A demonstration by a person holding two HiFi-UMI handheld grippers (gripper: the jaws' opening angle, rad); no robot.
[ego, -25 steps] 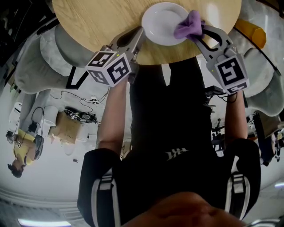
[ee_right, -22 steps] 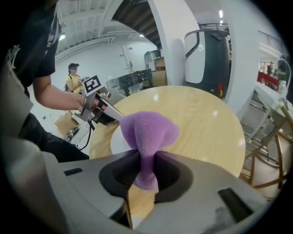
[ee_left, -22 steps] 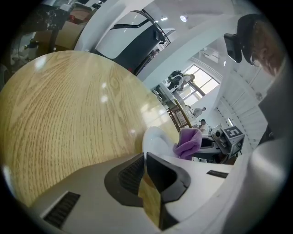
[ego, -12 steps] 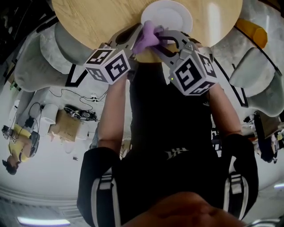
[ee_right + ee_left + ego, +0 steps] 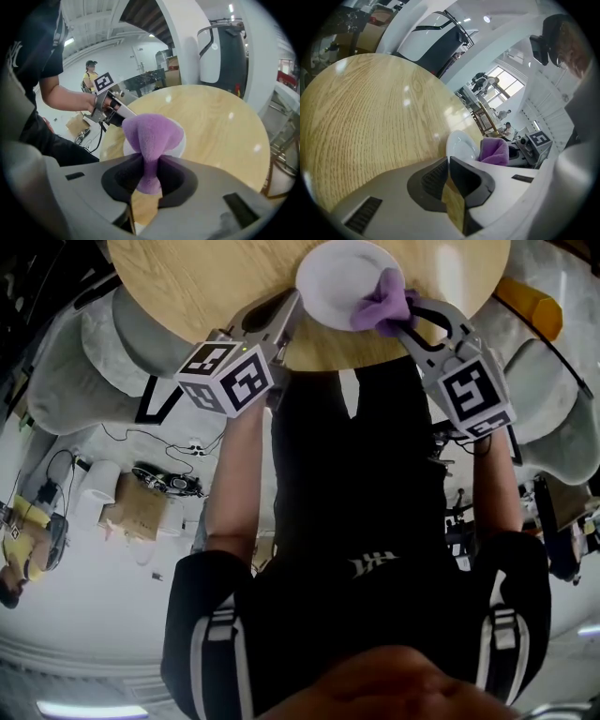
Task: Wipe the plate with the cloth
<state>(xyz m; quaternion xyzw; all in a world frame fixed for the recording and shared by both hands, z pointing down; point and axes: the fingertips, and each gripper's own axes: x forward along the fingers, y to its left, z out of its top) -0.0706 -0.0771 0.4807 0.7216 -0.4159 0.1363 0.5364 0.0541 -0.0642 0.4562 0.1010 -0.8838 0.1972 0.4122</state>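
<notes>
A white plate [image 5: 333, 277] lies near the front edge of the round wooden table [image 5: 206, 287]. My left gripper [image 5: 296, 307] is shut on the plate's left rim; in the left gripper view the plate [image 5: 461, 146] begins right at the closed jaw tips of the left gripper [image 5: 449, 161]. My right gripper [image 5: 405, 317] is shut on a bunched purple cloth [image 5: 380, 301], which rests on the right part of the plate. In the right gripper view the cloth [image 5: 150, 136] bulges out above the right gripper [image 5: 149, 180] and hides most of the plate [image 5: 181, 139].
Pale grey chairs [image 5: 122, 334] ring the table. A yellow object [image 5: 530, 301] lies at the right beyond the table. On the floor to the left are a cardboard box [image 5: 136, 507] and cables. A person in yellow [image 5: 28, 540] stands at the far left.
The right gripper swept the cloth left across the plate towards the left gripper, then back to the plate's right side. The left gripper stayed on the rim.
</notes>
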